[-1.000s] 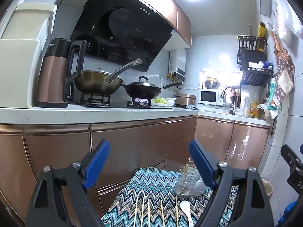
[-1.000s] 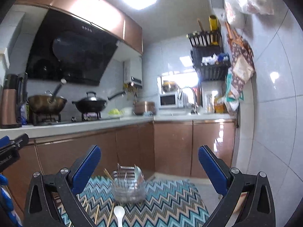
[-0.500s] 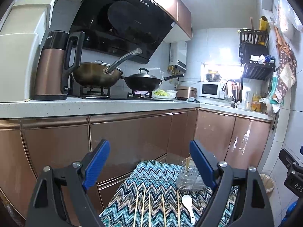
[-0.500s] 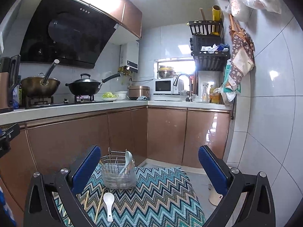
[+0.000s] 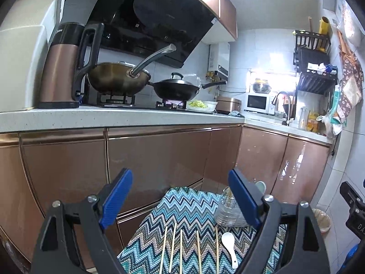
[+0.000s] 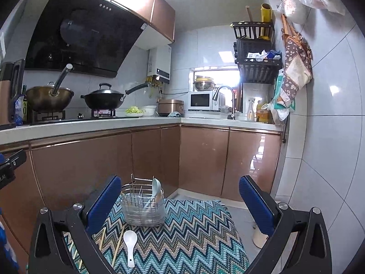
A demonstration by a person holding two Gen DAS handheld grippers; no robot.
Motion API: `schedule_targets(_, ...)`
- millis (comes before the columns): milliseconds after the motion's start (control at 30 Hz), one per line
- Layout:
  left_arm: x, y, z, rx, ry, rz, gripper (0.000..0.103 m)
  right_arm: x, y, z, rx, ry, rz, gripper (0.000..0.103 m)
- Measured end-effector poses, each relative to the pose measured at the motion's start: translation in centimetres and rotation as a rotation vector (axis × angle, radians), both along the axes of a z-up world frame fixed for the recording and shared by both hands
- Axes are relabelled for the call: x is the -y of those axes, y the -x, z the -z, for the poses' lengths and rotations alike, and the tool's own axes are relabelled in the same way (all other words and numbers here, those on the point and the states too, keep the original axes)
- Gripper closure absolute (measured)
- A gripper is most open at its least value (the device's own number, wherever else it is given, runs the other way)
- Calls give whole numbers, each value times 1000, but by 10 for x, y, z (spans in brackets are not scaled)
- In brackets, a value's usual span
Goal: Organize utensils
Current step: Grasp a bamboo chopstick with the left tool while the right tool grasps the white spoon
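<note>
A wire utensil holder stands on a zigzag-patterned cloth; a white spoon and a few sticks stand in it. A loose white spoon lies in front of it, with wooden chopsticks to its left. In the left wrist view the holder is partly behind my right finger; several chopsticks and the spoon lie on the cloth. My left gripper and right gripper are both open, empty and above the cloth.
Copper-fronted cabinets run behind the cloth under a white counter with woks on a stove. A tiled wall stands on the right. A small bin sits on the floor at right.
Both views have tilted downward, so more of the cloth, holder, chopsticks and spoon shows. Both grippers stay open and empty.
</note>
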State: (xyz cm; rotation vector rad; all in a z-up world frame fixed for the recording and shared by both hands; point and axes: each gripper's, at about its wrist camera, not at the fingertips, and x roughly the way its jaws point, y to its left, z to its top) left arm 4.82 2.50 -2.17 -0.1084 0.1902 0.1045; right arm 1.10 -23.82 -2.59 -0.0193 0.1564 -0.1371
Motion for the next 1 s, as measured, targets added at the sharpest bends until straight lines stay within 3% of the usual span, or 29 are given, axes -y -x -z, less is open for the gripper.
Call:
schedule_targets(233,-9,-34,22,-108,-1,-1,17,-1,-30,18,-85,0,-62,0)
schedule_targets(400,-25,-77,50,-276,39,57,17,3,-76,45,-262,-40,-208,0)
schedule_targets(567,-48,-125,89,-479,147,144,19,4,-128,87,-462,-116,-356,20)
schedule_targets(633,-56,-148,111,-580,217,190,34,2,-144,103,-526,-146,-416,35)
schedule_targets(733,-59,-177,141,-702,284,244,48,-4,-175,131,-632,-198,-512,50)
schedule_targets(867,-51,-211,173,-824,328,311,62,-8,-205,157,-721,-238,-593,61)
schedule_targets(1000,-47,-244,194,-904,327,319,77,-14,-231,179,-791,-250,-643,76)
